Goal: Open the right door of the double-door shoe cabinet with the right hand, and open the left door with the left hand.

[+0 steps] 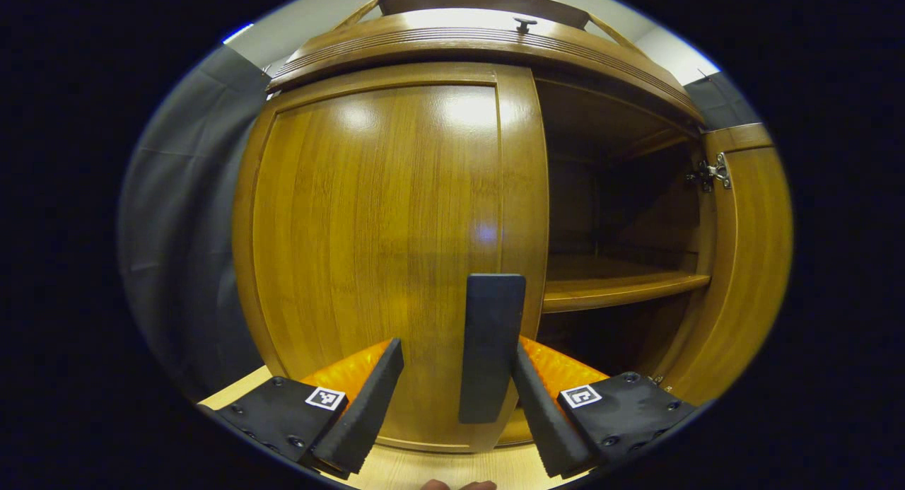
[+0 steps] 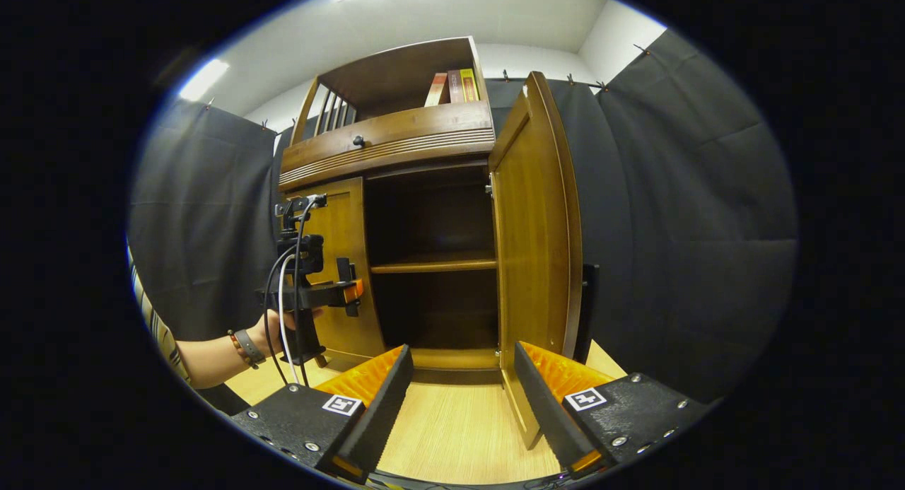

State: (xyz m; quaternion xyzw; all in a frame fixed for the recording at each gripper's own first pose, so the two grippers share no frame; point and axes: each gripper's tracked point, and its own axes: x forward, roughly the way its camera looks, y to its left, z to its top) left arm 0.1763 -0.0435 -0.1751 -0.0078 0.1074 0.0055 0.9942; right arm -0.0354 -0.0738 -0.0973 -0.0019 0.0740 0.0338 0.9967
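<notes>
**Right door open, left door shut, left gripper at its handle**

While the right door [image 2: 534, 221] of the shoe cabinet [image 2: 396, 140] stood swung wide, its free edge reaching out over the wooden floor [image 2: 459, 433], the left door [image 1: 382, 249] lay closed and flush in its frame. In the left gripper view, the left gripper [image 1: 452, 405] hovered just before that door's inner edge, jaws spread, with the dark upright handle [image 1: 490, 345] standing between the fingers; whether either finger touched it I could not tell. Beyond the door's edge the cabinet gaped open, showing a bare shelf [image 1: 622, 281] and a hinge [image 1: 710, 173] on the far door.

In the right gripper view, the right gripper [image 2: 463, 405] hung well back from the cabinet, jaws spread and holding nothing, with open floor before it. The open door's lower corner sat near its right finger. A hand [image 2: 272, 327] held the left gripper against the closed door.
</notes>
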